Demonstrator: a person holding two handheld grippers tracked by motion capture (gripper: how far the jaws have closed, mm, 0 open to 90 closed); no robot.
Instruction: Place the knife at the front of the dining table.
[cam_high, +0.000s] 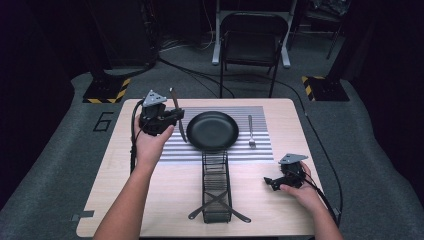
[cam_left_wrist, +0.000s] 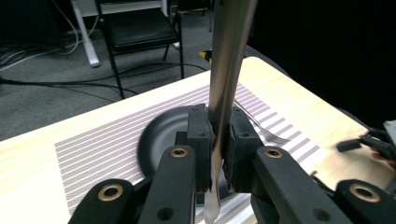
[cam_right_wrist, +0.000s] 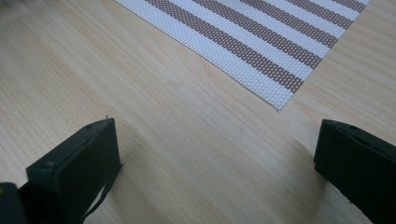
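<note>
Black jaws, brass-ringed screws, grey three-cornered plates, black cables

This looks like a recording lab or studio. A pale wooden worktop (cam_high: 150, 200) stands on grey carpet (cam_high: 60, 165) amid dark surroundings. Beyond its far edge sit a black folding metal chair (cam_high: 252, 40), loose black floor cables (cam_high: 195, 70), and stand feet with yellow-and-black hazard-striped bases (cam_high: 106, 90) left and right.
</note>
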